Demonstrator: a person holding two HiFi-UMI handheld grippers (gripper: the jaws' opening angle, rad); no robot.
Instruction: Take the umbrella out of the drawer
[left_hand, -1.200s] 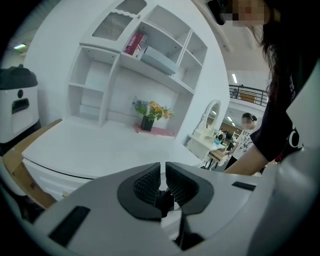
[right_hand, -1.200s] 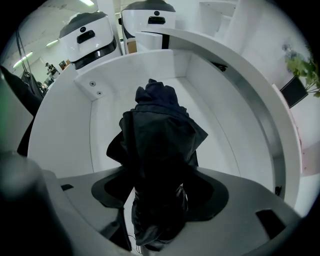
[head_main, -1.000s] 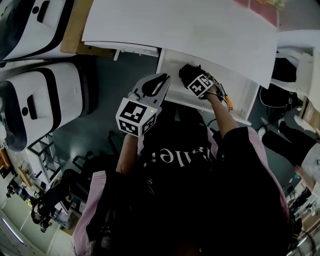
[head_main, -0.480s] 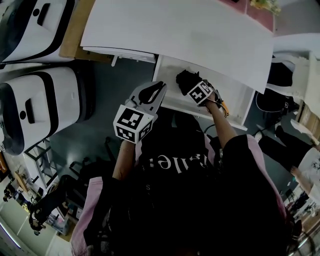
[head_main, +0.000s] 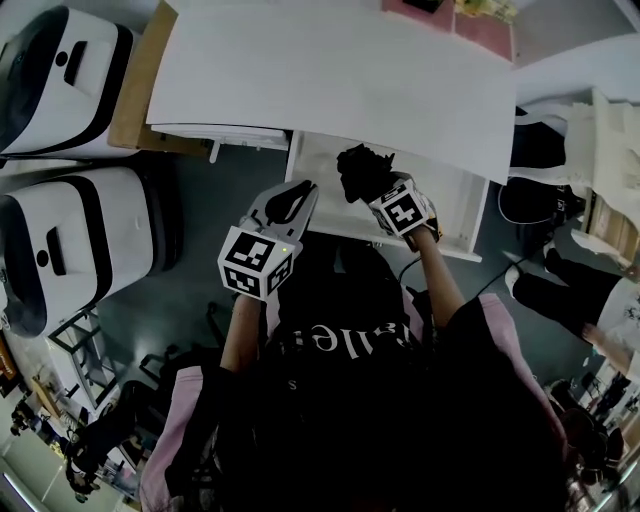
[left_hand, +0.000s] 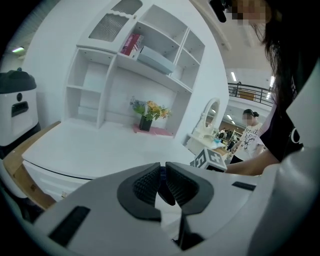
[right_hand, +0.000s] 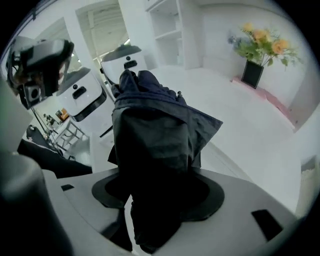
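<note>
A folded dark navy umbrella is held over the open white drawer, with my right gripper shut on it. In the right gripper view the umbrella stands upright between the jaws and fills the middle. My left gripper hovers at the drawer's front left corner, shut and empty. Its dark ribbed pads meet with nothing between them in the left gripper view.
The white desk top overhangs the drawer. A pink mat with a flower vase sits at its back under white shelves. Two white and black appliances stand on the dark floor at left. A bystander is at right.
My right gripper has raised the umbrella and carried it leftward above the drawer. My left gripper drifted slightly left and stayed shut.
</note>
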